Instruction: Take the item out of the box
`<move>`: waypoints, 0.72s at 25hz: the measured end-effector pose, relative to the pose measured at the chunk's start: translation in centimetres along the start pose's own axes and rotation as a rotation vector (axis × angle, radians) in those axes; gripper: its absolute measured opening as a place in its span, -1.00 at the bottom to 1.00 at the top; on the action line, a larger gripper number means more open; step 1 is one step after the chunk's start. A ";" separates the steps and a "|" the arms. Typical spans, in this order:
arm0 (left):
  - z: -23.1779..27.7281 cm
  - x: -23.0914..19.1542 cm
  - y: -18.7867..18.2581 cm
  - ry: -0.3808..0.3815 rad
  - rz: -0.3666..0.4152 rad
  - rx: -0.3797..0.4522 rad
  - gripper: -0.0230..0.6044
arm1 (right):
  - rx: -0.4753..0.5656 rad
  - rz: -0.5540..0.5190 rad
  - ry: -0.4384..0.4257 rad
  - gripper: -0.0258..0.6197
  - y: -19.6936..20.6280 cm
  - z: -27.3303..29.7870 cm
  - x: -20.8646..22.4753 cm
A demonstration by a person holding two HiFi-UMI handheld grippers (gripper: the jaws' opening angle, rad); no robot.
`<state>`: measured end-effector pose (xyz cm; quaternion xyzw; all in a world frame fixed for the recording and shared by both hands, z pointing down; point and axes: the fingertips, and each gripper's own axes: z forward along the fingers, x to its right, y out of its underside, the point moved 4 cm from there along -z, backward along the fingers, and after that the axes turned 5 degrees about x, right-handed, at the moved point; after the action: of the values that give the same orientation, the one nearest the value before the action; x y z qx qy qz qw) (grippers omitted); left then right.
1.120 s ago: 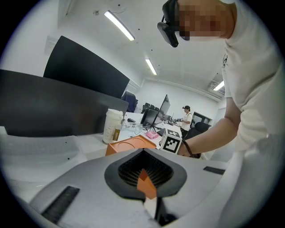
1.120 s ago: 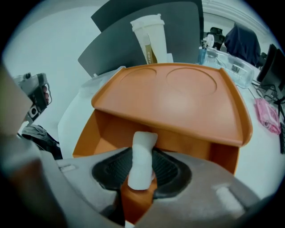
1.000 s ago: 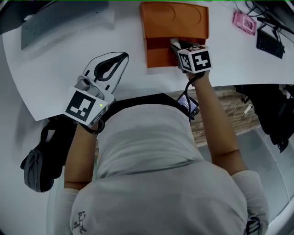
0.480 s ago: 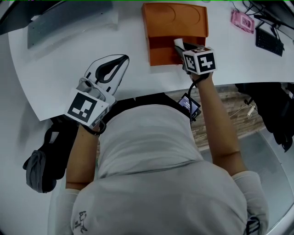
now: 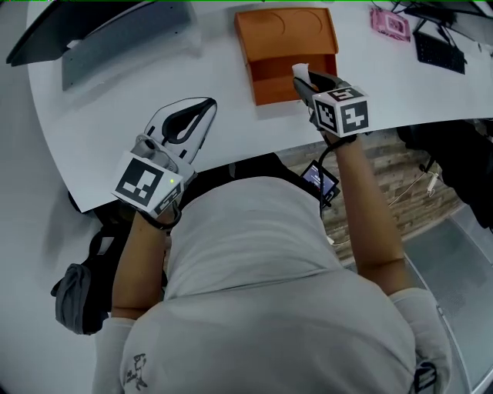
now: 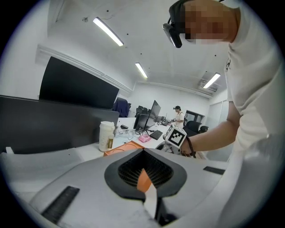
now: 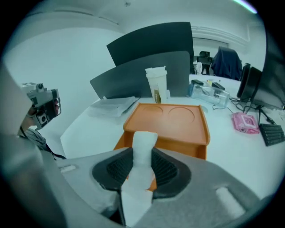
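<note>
The orange box (image 5: 285,50) stands open at the far middle of the white table (image 5: 115,100); in the right gripper view the orange box (image 7: 171,122) lies just ahead of the jaws. My right gripper (image 5: 308,83) hovers at the box's near right corner, shut on a white, soft-looking item (image 5: 299,71). That white item (image 7: 143,149) sticks up between the dark pads in the right gripper view. My left gripper (image 5: 185,119) rests over the table's near edge to the left, its jaws together with nothing in them. The left gripper (image 6: 144,178) points toward the box.
A paper cup (image 7: 156,84) stands behind the box, with dark partition panels (image 5: 123,38) at the back left. A pink object (image 5: 389,23) and a keyboard (image 5: 439,50) lie at the far right. The table's curved near edge runs just under both grippers.
My right gripper has pulled back from inside the box toward the table's near edge, carrying the white item with it. The left gripper has stayed where it was.
</note>
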<state>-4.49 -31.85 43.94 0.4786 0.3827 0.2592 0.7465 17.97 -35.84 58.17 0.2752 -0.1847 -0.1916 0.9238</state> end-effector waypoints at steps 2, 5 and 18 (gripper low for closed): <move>-1.0 0.7 -0.5 0.011 0.020 0.007 -0.94 | 0.041 -0.005 0.010 -0.52 -0.5 -1.5 -1.0; -2.6 1.7 -1.6 0.020 0.046 0.027 -0.94 | 0.118 -0.025 0.028 -0.52 -1.5 -3.9 -2.8; -9.3 5.7 -6.6 0.065 0.152 0.106 -0.94 | 0.470 -0.094 0.079 -0.52 -6.4 -16.0 -10.7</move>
<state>-8.67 -25.44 33.71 0.5366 0.3823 0.3099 0.6855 14.33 -28.96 39.46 0.4982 -0.1750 -0.1753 0.8309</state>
